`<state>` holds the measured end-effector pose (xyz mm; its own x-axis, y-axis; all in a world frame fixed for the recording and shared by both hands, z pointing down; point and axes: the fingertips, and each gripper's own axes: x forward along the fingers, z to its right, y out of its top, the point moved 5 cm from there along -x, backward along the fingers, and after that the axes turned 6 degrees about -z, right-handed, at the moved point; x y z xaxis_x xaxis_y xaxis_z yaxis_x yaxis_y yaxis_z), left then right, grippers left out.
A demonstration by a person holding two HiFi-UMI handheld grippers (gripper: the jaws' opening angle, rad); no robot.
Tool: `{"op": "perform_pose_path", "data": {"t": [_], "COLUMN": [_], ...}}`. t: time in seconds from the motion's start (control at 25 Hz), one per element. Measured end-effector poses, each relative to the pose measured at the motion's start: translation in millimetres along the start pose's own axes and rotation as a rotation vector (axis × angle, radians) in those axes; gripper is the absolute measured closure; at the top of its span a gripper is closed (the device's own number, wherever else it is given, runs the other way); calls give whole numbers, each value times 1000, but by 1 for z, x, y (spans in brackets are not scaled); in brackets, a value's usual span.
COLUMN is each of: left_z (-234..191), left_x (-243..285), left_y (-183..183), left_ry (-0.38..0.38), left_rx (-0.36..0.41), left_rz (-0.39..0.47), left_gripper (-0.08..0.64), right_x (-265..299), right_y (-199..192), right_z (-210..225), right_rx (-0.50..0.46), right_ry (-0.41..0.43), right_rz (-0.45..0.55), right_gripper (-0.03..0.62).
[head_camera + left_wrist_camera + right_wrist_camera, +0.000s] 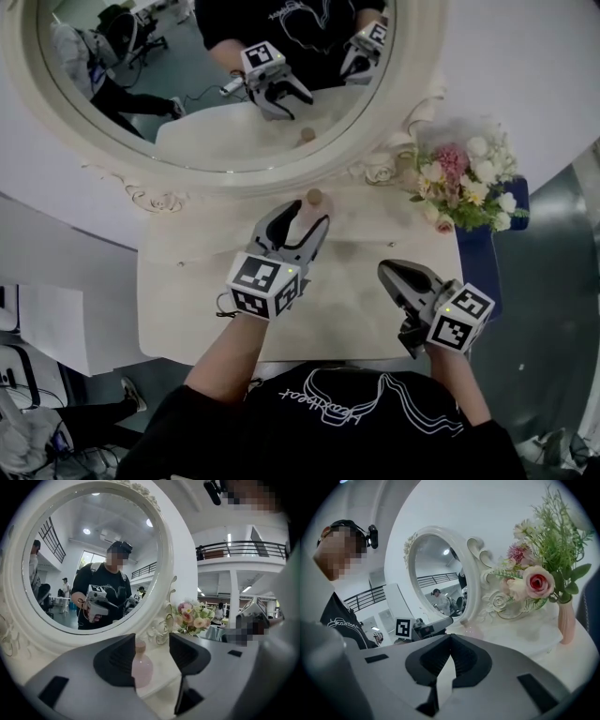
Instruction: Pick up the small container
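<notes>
The small container is a pale pink bottle with a tan cap, upright on the white table just in front of the mirror. My left gripper reaches around it with its jaws open. In the left gripper view the bottle stands between the fingers, close against the left one, with a clear gap to the right one. My left gripper does not clamp it. My right gripper hovers over the table's right part, shut and empty, its tips meeting.
A large oval mirror in an ornate white frame stands along the table's back edge. A bouquet in a pink vase sits at the back right corner. The table's front edge runs close to the person's body.
</notes>
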<state>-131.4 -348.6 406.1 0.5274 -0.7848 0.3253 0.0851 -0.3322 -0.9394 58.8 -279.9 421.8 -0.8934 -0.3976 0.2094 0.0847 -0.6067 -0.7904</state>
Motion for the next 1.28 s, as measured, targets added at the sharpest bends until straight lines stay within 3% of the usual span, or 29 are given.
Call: {"op": "perform_pose_path", "data": {"t": [0.6,1.28], "left_z": [-30,-29], "left_x": [52,61], "left_y": [-29,-32], "left_ry": [13,51], "left_rx": [-4,86], "left_rz": [-85,-92], "left_gripper": [351,413], "right_x": [3,1], "right_y": [-8,-7], "right_z": [23,30], "right_rx": [35,53], "right_ry": [-49,-70], "right_rz": [-33,-26], "right_gripper": [584,584]}}
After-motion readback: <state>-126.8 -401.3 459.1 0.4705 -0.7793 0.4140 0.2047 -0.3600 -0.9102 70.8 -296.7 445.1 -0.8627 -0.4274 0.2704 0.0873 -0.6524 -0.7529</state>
